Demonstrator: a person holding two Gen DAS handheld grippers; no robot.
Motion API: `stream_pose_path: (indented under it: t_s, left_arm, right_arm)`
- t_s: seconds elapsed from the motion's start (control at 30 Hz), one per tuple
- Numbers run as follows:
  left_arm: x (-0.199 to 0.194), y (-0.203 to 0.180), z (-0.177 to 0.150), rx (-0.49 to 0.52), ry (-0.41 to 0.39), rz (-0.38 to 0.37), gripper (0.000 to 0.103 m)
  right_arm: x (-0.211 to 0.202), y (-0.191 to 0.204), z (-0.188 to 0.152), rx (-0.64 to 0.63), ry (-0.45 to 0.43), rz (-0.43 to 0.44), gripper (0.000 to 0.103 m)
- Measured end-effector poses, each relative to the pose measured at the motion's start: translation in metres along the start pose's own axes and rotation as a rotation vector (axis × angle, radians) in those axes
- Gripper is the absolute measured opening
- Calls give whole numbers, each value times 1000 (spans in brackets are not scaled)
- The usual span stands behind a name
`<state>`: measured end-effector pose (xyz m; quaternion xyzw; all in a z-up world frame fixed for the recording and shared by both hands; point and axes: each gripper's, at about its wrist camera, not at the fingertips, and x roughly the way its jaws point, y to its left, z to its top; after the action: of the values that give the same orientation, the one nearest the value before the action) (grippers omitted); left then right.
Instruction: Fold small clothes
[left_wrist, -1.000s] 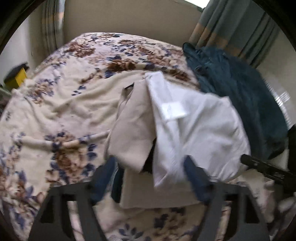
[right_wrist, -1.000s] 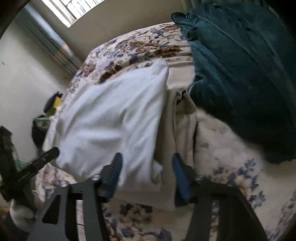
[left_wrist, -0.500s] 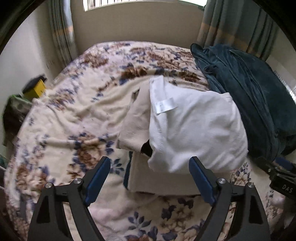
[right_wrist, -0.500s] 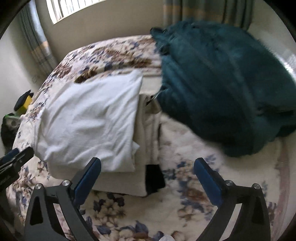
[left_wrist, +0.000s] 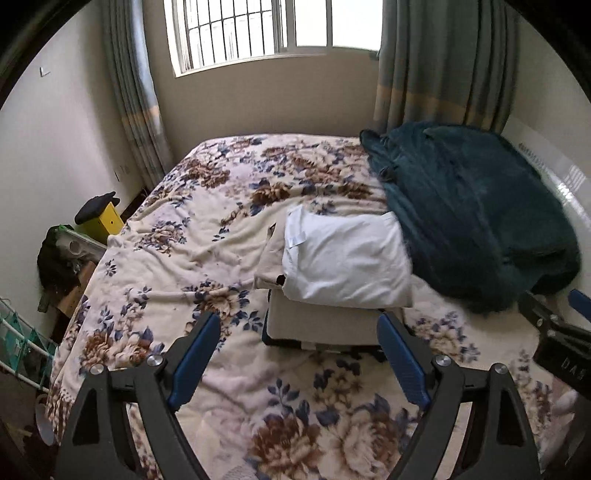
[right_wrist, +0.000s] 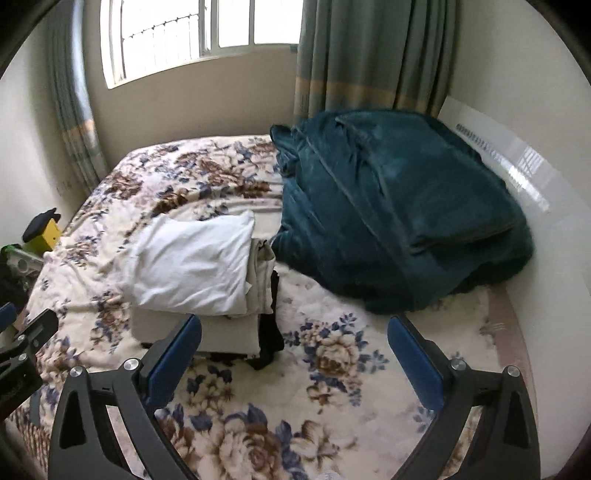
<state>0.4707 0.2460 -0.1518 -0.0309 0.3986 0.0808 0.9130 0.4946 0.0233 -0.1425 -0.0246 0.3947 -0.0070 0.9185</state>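
A folded white garment (left_wrist: 347, 266) lies on top of a stack of folded beige clothes (left_wrist: 325, 321) with a dark piece under them, on the floral bedspread (left_wrist: 192, 258). The stack also shows in the right wrist view, with the white garment (right_wrist: 192, 266) above the beige layers (right_wrist: 229, 332). My left gripper (left_wrist: 299, 354) is open and empty, held back above the bed in front of the stack. My right gripper (right_wrist: 295, 354) is open and empty, to the right of the stack. Nothing touches the clothes.
A bulky teal blanket (left_wrist: 472, 218) lies on the bed's right side, against the stack. Curtains (left_wrist: 443, 62) and a window (left_wrist: 269, 29) are behind the bed. A yellow box (left_wrist: 105, 221) and clutter stand at the left bedside.
Both grippers let go of the white garment, opened wide and pulled back and up from the stack. The white garment now rests on top of the folded pile.
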Motion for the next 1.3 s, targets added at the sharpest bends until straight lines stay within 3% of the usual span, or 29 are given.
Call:
stream_pose_path:
  t_s: [0.37,0.7,0.87,1.07,1.1,1.13,1.3]
  left_arm:
    - [-168,-1,-18,-17,-100,0,86]
    - [-260,0,-50,-30,-116,7,86]
    - [-289,0,-64,-40,-131,0,86]
    - [-305,-4,-72,-35,-149,9,86]
    - [-307,-4,-72,-34,-151,11,89]
    - [-309,-4,-72,-36,-151,15,103]
    - [-319,-5,-74,-40,-175,22,103]
  right_arm:
    - [-207,-27,-27,-23,-125,61,102]
    - [-337,-51,-58,-35,-183,102,102]
    - [-374,-59,-76,-37,-191,112,102]
    - [-390,-64,-83,-42,-196,118,102]
    - [-392,-64,-84,-47,-197,118,102]
    - [-392,-64,-82,-50,-198,117,102]
    - [-397,-66,-81,-53,-217,119,103]
